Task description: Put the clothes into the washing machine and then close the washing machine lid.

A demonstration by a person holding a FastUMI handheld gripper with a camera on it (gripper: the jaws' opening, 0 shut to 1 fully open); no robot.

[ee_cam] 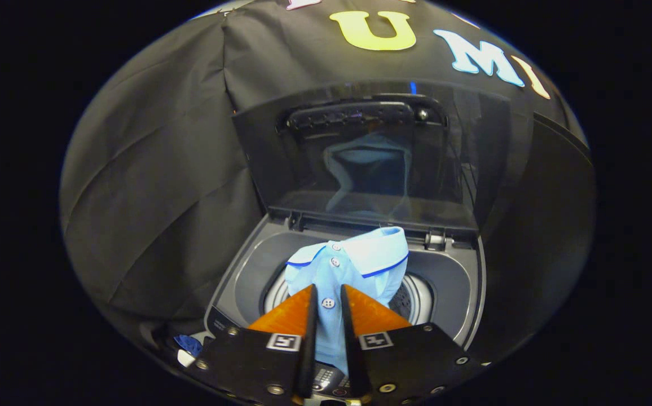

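A light blue polo shirt [348, 270] is being gripped between both fingers of the hand-held gripper [329, 301], and is being held above the washing machine [461, 282] drum, its lid [371, 158] being kept upright.

Creased black cloth wall [151, 186] hangs close behind and beside — dim booth, light falling from the front.
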